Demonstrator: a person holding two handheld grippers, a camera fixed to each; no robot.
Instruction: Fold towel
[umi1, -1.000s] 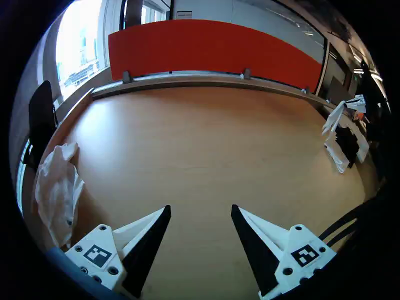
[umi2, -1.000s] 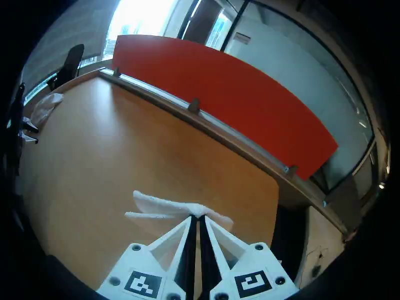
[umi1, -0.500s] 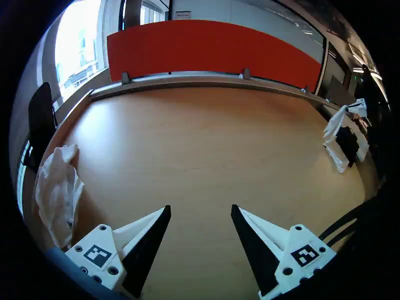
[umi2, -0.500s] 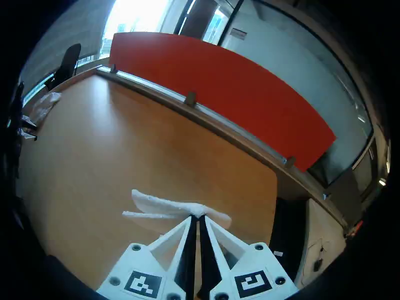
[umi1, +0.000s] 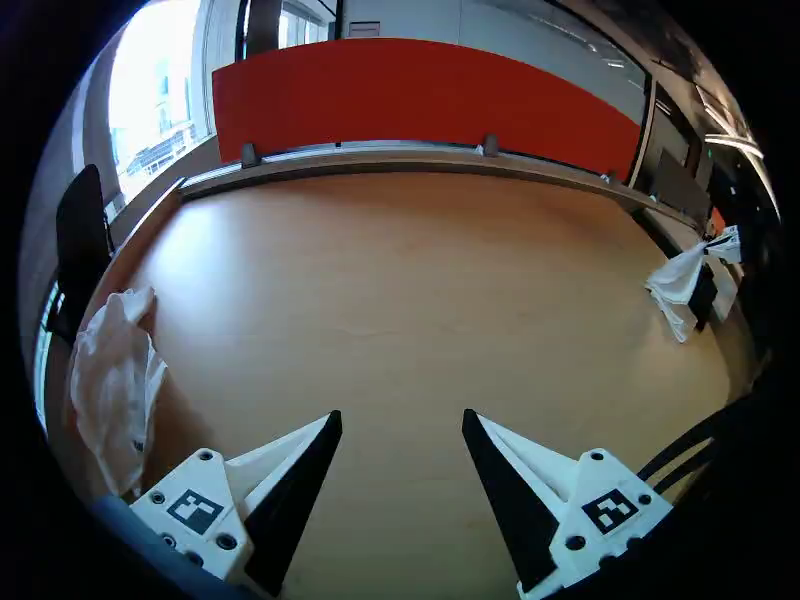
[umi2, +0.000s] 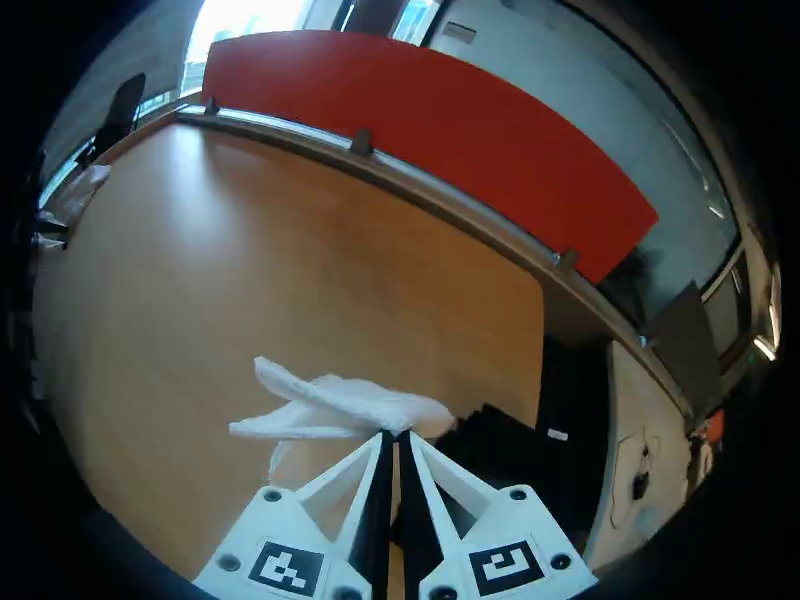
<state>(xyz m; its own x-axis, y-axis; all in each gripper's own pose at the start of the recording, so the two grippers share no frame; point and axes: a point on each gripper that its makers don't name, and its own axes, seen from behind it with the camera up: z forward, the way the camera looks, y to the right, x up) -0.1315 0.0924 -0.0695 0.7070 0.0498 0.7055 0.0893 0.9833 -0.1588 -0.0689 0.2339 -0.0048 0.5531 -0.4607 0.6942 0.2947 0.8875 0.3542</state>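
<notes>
Left claw (umi1: 400, 418), right claw (umi2: 394, 437): white wedge bodies, black inner faces (square markers (umi1: 195, 510), screws (umi1: 205, 455)).

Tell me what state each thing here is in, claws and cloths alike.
Left claw: open, holding nothing.
Right claw: shut on the white fabric towel.
White fabric towel: bunched up, pinched at one end.
Crumpled white cloth: lying loose at the light wooden table's edge.

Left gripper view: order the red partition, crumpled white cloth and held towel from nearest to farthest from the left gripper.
1. crumpled white cloth, at the left edge of the table, beside the left gripper.
2. towel, far right, held in the right gripper.
3. red partition, beyond the table's far edge.
</notes>
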